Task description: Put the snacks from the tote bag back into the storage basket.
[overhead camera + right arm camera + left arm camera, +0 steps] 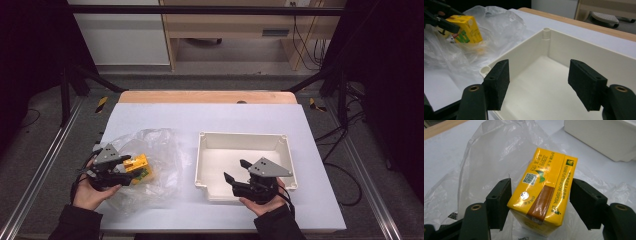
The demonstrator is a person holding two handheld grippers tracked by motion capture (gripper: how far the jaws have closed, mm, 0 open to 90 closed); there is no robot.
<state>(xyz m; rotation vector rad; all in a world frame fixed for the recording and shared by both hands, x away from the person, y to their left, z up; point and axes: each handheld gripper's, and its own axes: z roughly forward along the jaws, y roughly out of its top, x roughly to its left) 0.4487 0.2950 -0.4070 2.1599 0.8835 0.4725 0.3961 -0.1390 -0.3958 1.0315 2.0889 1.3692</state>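
A yellow carton point(543, 192), lying on a clear plastic bag point(150, 145) on the desk, is bracketed but apparently not yet clamped by the left gripper point(540, 202); the white tray point(287, 150) is unfilled, the right gripper point(539, 82) jaws wide above it.

Glossy carton, crinkled film, matt plastic and foam

Between the left jaws, the yellow carton point(543, 188) looks like coated paperboard, glossy with glare, a brown shiny tape strip down it. Under it the clear plastic bag point(486, 157) is thin, wrinkled film. Beyond the right jaws, the cream tray point(574, 53) is smooth, matt plastic. The jaw pads point(499, 83) are black, rough-textured. The surface point(240, 117) is matt white, edged in wood.
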